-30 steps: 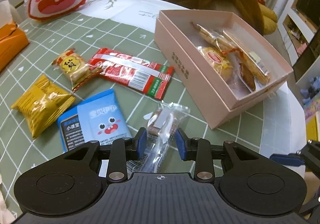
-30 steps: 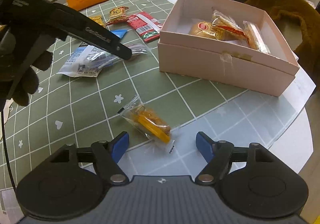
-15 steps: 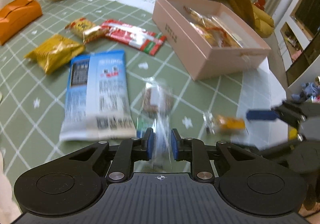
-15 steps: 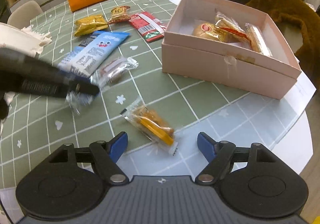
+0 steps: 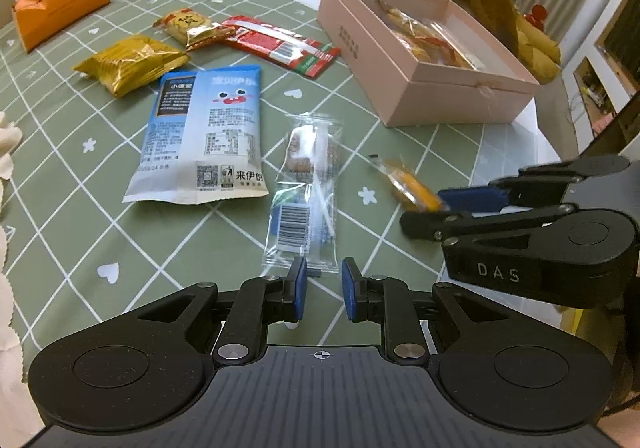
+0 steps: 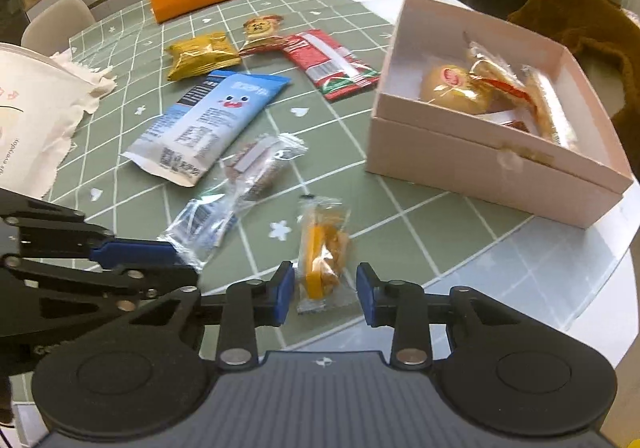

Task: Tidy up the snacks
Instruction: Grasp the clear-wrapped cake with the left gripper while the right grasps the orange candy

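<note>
The green checked surface (image 5: 60, 152) is strewn with loose snacks, and the pink box (image 6: 480, 176) at its right side, already holding a few wrapped cakes, is judged to be where they belong. The clear packet (image 5: 308, 176), lying just beside the blue bag (image 5: 208, 128), is expected to be light, limp and slippery, with a brittle biscuit inside. It is best taken by the flat sealed end, and there it is pinched: the left tongs (image 5: 323, 280) are drawn narrow on the near seam, as the right wrist view shows. The small orange packet (image 6: 322, 248), near the front edge of the surface, is likewise judged light and crinkly, its cake soft enough to be crushed, so a gentle hold across the lower wrapper is advised. The right tongs (image 6: 325, 288) have just been closing around it. The packet lies between the pads, which stand just beside its edges with no squeeze seen. Both tongs are held side by side, pitched steeply down at the surface.
</note>
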`<state>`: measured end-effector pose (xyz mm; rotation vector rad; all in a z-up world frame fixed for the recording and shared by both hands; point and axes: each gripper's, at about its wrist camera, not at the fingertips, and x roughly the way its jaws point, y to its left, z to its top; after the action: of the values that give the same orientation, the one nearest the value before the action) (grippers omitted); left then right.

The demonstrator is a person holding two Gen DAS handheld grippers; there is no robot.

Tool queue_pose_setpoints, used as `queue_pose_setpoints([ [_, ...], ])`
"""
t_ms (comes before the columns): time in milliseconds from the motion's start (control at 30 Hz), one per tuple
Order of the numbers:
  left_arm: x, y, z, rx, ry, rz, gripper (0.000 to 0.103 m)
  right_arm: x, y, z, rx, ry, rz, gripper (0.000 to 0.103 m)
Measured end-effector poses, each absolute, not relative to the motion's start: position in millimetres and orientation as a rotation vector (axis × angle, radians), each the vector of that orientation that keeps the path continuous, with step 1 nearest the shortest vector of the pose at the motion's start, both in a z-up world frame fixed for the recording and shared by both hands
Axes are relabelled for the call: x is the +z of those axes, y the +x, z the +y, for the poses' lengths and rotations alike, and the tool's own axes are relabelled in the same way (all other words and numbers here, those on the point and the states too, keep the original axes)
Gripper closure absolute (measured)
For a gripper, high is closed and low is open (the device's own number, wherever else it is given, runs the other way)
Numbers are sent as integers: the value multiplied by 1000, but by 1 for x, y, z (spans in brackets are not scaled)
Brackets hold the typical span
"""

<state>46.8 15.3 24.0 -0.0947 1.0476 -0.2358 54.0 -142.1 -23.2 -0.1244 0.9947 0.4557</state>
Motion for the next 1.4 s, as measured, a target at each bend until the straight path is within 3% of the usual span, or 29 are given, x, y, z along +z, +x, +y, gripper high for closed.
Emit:
queue_pose_setpoints([
  [400, 24, 69, -5, -249, -10, 1017, 78, -25, 72, -184, 247, -52, 1006, 67],
  [467, 23, 75, -9, -255, 7, 1012, 78, -26, 69, -190, 249, -52, 997, 62],
  [533, 23, 81, -13, -264, 27, 1006, 78, -27, 67, -193, 253, -47, 992, 48],
  [600, 22, 84, -17, -274, 40, 1003, 78, -29, 64, -194, 258, -52, 982, 41],
  [733, 21, 84, -18, -304, 42, 1004, 70, -33, 60, -193, 251, -69, 961, 24],
  [800, 20, 79, -14, -309, 28, 987, 71, -35, 60, -195, 242, -59, 954, 21],
  [900, 19, 73, -9, -312, 6, 971, 72, -36, 58, -197, 248, -62, 940, 20],
  [1033, 19, 68, -2, -276, -22, 992, 88, -37, 58, -198, 262, -70, 932, 19],
  [1400, 19, 28, 20, -246, -91, 981, 90, -34, 64, -189, 298, -102, 941, 20],
])
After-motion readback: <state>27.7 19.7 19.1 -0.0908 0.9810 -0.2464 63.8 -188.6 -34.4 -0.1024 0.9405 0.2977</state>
